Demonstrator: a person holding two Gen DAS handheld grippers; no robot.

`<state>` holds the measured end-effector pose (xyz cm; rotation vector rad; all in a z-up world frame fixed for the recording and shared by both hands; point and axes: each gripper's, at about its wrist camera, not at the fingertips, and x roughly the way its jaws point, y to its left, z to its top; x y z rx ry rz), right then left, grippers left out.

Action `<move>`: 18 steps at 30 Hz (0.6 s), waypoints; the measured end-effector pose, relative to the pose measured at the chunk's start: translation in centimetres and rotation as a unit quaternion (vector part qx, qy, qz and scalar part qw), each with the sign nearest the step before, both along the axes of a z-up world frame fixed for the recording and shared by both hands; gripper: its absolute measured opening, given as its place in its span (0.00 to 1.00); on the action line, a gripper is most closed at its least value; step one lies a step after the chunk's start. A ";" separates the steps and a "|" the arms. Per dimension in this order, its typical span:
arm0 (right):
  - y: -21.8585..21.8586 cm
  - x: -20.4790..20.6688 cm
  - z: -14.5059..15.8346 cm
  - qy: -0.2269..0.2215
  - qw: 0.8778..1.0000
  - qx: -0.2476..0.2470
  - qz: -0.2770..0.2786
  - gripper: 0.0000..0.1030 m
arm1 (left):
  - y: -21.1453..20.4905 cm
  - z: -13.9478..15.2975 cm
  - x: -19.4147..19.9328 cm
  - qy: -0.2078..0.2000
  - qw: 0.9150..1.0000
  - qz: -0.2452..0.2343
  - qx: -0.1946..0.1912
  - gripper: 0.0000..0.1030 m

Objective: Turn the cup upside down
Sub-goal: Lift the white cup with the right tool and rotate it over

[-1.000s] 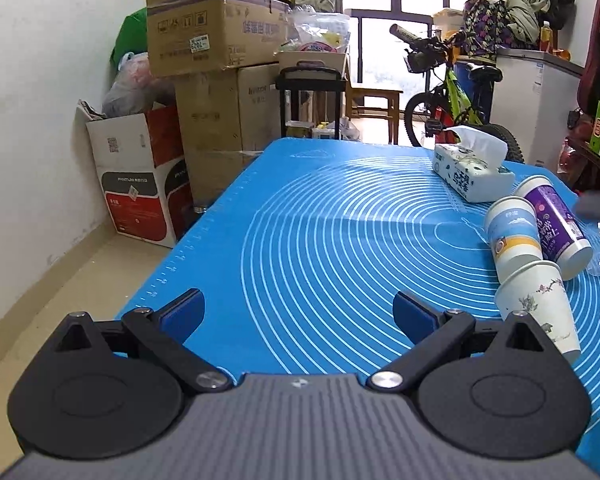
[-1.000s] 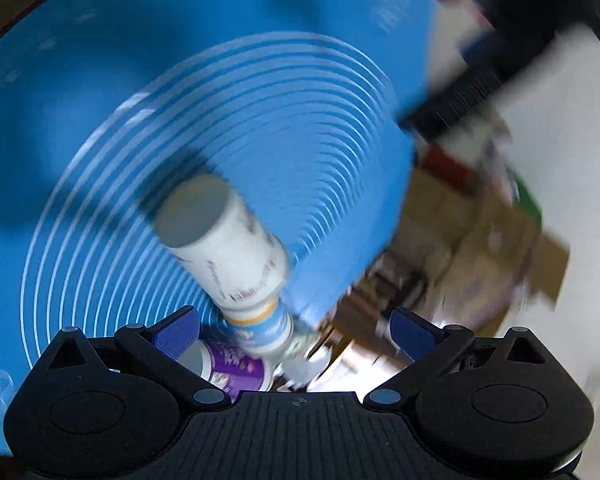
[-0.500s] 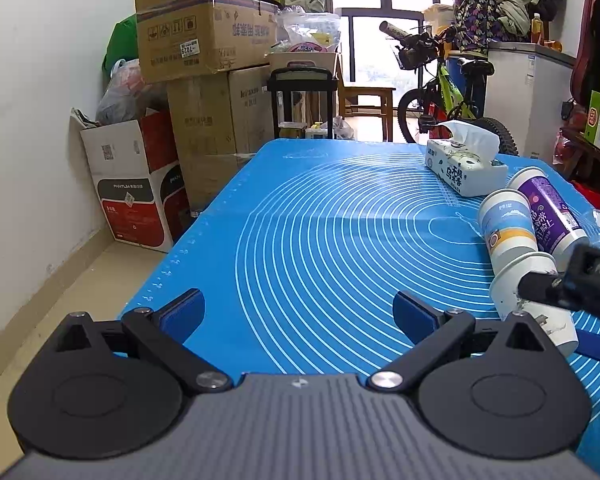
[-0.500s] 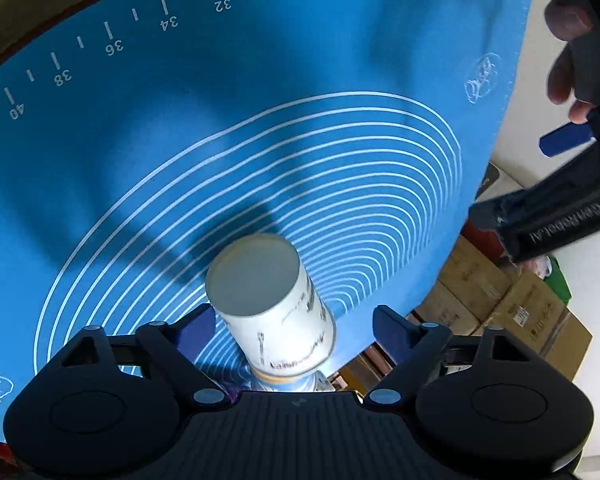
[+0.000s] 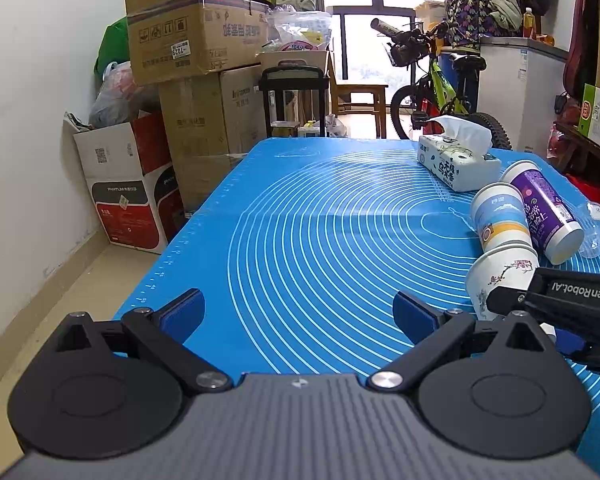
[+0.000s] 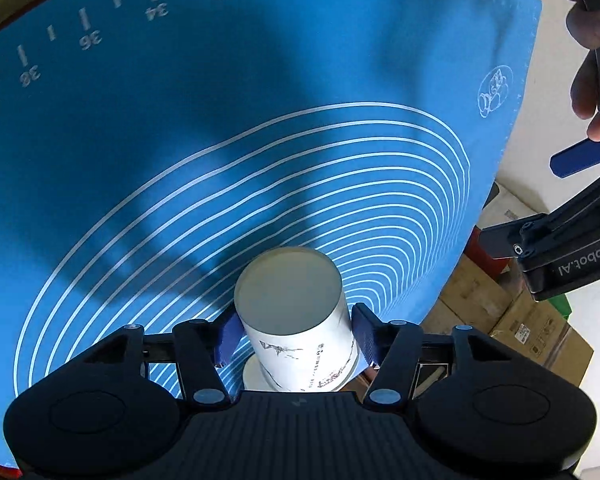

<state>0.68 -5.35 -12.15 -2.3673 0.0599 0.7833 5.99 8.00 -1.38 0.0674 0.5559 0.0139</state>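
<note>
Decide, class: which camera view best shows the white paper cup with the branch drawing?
The right wrist view shows the white paper cup with the branch drawing best: its flat base and printed wall fill the middle, between the right gripper fingers. The left wrist view shows the cup's side lying on the blue mat, partly hidden behind that gripper.

Right gripper (image 6: 296, 338) has been brought in from above and closed from wide open onto the white floral cup (image 6: 296, 320), its blue pads (image 6: 229, 336) now pressed against both sides of the cup wall.
</note>
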 end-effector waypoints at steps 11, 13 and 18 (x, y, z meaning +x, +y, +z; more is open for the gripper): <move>0.6 0.9 1.3 0.006 0.998 0.038 -0.045 0.59 | 0.0 -0.1 0.0 0.001 1.000 -0.002 0.003 0.97; 0.7 1.3 2.1 0.009 0.995 0.066 -0.072 0.59 | 0.0 -0.2 0.0 0.002 1.000 -0.002 0.003 0.97; 1.6 2.4 6.5 0.059 0.954 0.222 -0.191 0.59 | -0.1 -0.2 0.0 0.002 1.000 -0.003 0.001 0.97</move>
